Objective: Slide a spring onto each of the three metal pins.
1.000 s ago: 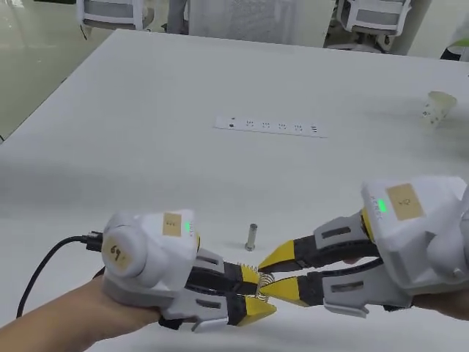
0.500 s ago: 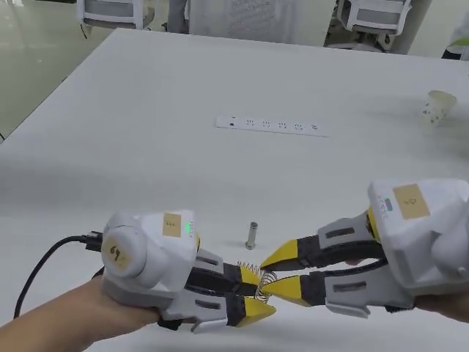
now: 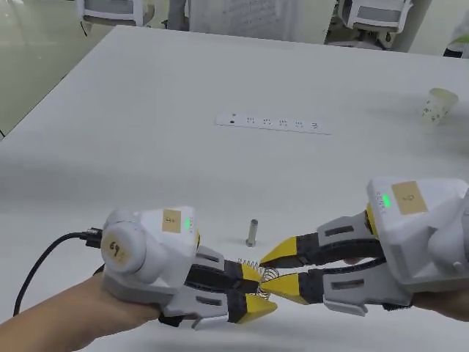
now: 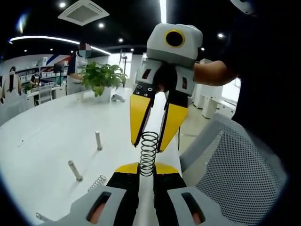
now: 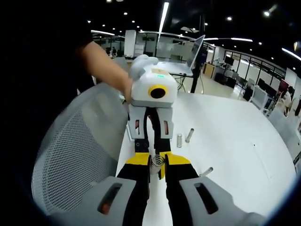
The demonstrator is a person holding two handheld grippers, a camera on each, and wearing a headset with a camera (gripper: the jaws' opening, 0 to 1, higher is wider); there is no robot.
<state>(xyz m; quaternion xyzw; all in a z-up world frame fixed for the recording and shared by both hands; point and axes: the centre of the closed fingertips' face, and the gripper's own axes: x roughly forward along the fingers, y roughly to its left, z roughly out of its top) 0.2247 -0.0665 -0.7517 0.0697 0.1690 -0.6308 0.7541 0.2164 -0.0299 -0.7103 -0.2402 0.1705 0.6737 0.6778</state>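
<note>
Left gripper (image 4: 146, 171) jaws together, clamped on the bottom coils of the spring (image 4: 149, 151), so the spring stands up out of the jaws in the air. Right gripper (image 4: 150, 142) comes in head-on, jaws a little apart and straddling the spring's free end; can't tell if its pads actually press the coils, since the angle's poor in both gripper views. All this hangs on the near side of the upright pin (image 3: 251, 232), close to it and above the table (image 3: 146, 110). In the left gripper view a second pin (image 4: 74, 170) leans nearer the camera than the upright pin, with a loose spring (image 4: 97, 182) lying just beside it. Well beyond the upright pin are the power strip (image 3: 271, 123) and, off to the right, a paper cup (image 3: 437, 105). No pin clearly wears a spring, so the task looks barely started. Risks: if the left lets go before the right really has hold, the spring drops and can roll off the near table edge. Pinching round coils side-on could make it squirt out or bend. A low swing toward the upright pin could knock it over.
</note>
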